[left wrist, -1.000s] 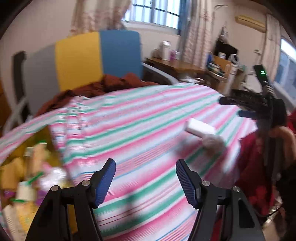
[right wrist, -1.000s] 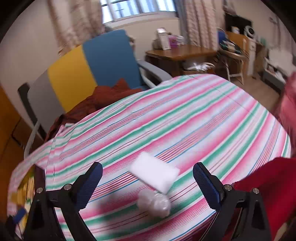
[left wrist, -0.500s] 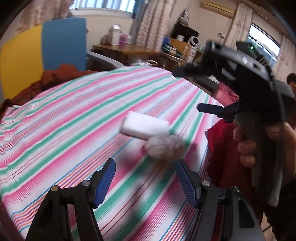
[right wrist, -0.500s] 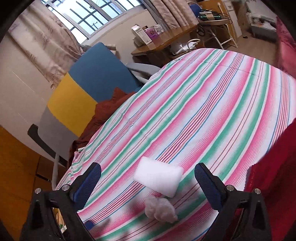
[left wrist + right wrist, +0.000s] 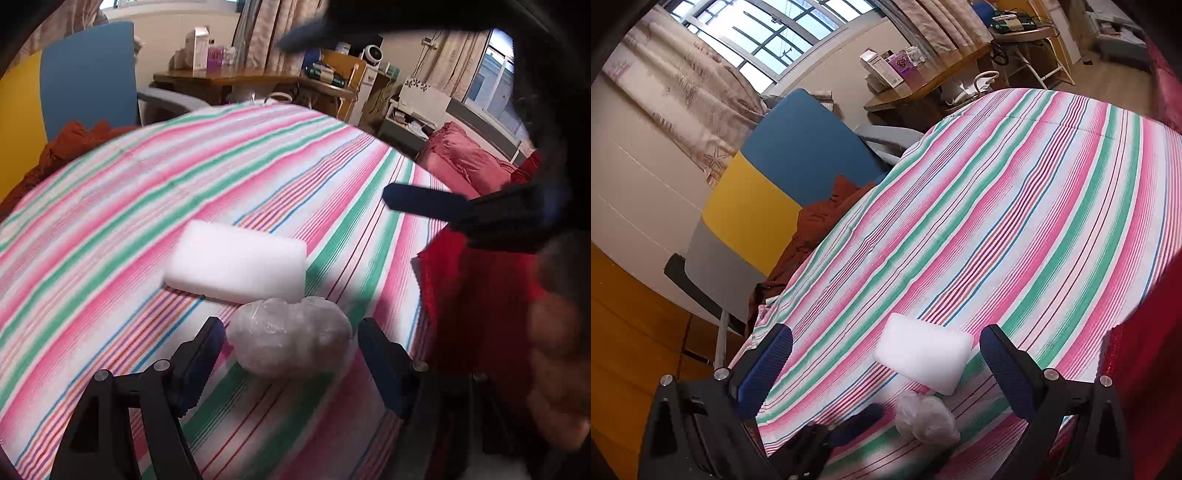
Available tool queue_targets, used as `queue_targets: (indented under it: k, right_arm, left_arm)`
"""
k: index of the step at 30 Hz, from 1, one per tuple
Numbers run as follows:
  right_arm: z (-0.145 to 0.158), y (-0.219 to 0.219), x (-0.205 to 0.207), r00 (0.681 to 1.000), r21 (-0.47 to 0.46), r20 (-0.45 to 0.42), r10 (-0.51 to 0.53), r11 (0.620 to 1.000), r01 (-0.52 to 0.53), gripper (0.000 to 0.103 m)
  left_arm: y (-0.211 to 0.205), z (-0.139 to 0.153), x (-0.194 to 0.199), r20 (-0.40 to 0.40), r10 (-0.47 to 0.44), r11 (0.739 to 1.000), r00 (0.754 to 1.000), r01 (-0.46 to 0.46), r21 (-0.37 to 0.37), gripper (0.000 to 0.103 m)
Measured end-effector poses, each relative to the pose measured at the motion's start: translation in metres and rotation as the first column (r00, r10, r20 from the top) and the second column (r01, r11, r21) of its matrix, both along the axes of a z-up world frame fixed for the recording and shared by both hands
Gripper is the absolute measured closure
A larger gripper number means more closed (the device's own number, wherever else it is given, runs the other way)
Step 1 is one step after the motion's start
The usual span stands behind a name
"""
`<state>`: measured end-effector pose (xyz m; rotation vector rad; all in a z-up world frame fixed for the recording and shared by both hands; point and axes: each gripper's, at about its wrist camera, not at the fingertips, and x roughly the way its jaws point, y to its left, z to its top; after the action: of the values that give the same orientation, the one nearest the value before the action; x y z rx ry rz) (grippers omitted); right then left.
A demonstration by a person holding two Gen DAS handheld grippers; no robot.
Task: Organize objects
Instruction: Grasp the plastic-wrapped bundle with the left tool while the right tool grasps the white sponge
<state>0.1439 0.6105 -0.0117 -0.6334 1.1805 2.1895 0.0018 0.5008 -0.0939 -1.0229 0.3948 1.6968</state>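
Loads of bare striped cloth (image 5: 1015,206) past the white block (image 5: 923,356), nothing on it. Near edge is tight though: crumpled bag (image 5: 290,338) sits touching the block, the right gripper (image 5: 417,203) hangs just beside them, and a red garment (image 5: 476,306) crowds that side.

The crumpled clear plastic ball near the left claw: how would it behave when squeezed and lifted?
The crumpled clear plastic ball looks like wadded thin film, so it would probably squash between the pads rather than resist. It seems very light, and a push could make it skid over the striped cloth. Its glossy wrinkles suggest some slipperiness.
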Motion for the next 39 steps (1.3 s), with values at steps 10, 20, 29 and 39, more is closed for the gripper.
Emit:
queue_targets:
  k: [10, 20, 29, 39]
  right_arm:
    - [-0.004, 0.003, -0.002, 0.999, -0.020, 0.002, -0.054, 0.998, 0.054, 0.001]
    - [-0.018, 0.005, -0.028, 0.985, -0.070, 0.167, 0.039, 0.997, -0.028, 0.001]
    - [-0.026, 0.004, -0.109, 0.775, -0.045, 0.517, 0.364, 0.915, -0.400, 0.000]
    - [-0.077, 0.004, -0.155, 0.503, -0.146, 0.738, 0.451, 0.833, -0.534, 0.000]
  left_arm:
    - [-0.055, -0.003, -0.016, -0.031, 0.077, 0.997, 0.997, -0.077, 0.025, 0.036]
    - [-0.156, -0.008, -0.024, -0.056, 0.263, 0.964, 0.963, -0.261, 0.051, 0.035]
    - [-0.165, -0.016, -0.030, -0.014, 0.289, 0.955, 0.957, -0.287, 0.076, 0.035]
    - [-0.165, -0.020, -0.031, -0.030, 0.292, 0.954, 0.956, -0.289, 0.077, 0.035]
